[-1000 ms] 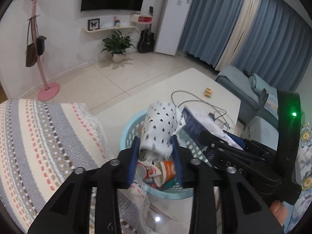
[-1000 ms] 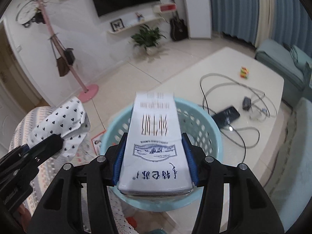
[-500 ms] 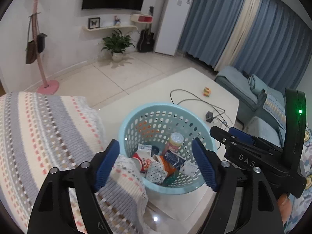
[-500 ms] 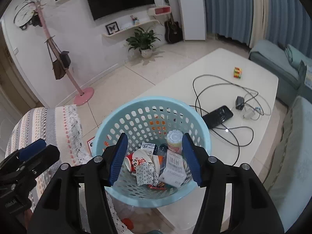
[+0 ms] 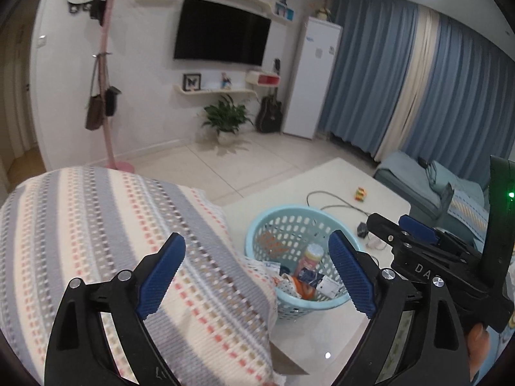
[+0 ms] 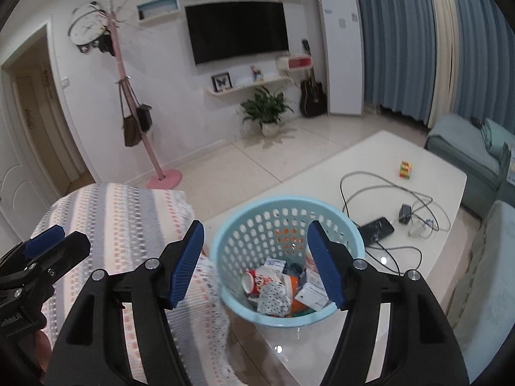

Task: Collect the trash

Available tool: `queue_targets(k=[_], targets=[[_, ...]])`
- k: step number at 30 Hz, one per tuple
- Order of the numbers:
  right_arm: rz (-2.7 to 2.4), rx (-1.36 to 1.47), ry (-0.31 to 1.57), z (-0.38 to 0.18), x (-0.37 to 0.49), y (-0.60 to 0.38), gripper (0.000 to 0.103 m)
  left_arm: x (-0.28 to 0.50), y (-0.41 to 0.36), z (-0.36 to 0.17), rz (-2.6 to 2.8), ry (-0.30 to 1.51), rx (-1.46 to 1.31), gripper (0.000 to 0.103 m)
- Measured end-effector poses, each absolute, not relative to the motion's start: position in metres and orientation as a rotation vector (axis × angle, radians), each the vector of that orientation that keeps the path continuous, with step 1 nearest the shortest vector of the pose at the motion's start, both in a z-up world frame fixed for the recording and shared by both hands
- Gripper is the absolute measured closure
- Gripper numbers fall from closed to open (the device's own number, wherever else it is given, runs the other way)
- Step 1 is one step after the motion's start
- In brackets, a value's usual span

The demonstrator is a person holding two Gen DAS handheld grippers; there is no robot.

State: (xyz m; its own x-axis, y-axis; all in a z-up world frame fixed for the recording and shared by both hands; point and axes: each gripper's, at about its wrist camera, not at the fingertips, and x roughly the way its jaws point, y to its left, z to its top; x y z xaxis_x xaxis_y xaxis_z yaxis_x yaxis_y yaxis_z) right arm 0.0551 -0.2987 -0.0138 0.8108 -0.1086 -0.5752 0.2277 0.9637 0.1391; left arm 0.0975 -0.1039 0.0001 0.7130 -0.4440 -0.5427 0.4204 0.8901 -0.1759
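Note:
A light blue perforated basket (image 6: pixel 349 228) stands on the white table (image 6: pixel 434 177); it also shows in the left wrist view (image 5: pixel 257 234). It holds trash: a white heart-print wrapper (image 6: pixel 273 296), a white carton (image 6: pixel 313 292), paper cups and a small bottle (image 5: pixel 310 255). My left gripper (image 5: pixel 257 273) is open and empty, raised above and left of the basket. My right gripper (image 6: pixel 257 267) is open and empty, raised above the basket's near side.
A striped knitted cushion (image 5: pixel 96 225) lies close on the left, against the basket. On the table behind the basket are a black phone (image 6: pixel 376 230), tangled cables (image 6: pixel 386 193) and a small colourful cube (image 6: pixel 406 170). A blue sofa (image 6: pixel 466 148) stands to the right.
Both grippers opened and dropped the heart-print wrapper and the white carton into the basket, then rose and pulled back from it.

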Motion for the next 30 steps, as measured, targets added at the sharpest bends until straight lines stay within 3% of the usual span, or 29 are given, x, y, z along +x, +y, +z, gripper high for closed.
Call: queue_targets(k=[16,30], targets=[[-0.221,0.051,0.400,0.008,-0.007,-0.220,0.039,0.027,-0.049,0.003,-0.347,0.508,-0.081,0.014],[-0.237,0.027,0.396,0.008,-0.012,-0.207,0.039,0.004,-0.035,0.015,-0.255,0.420,-0.037,0.012]])
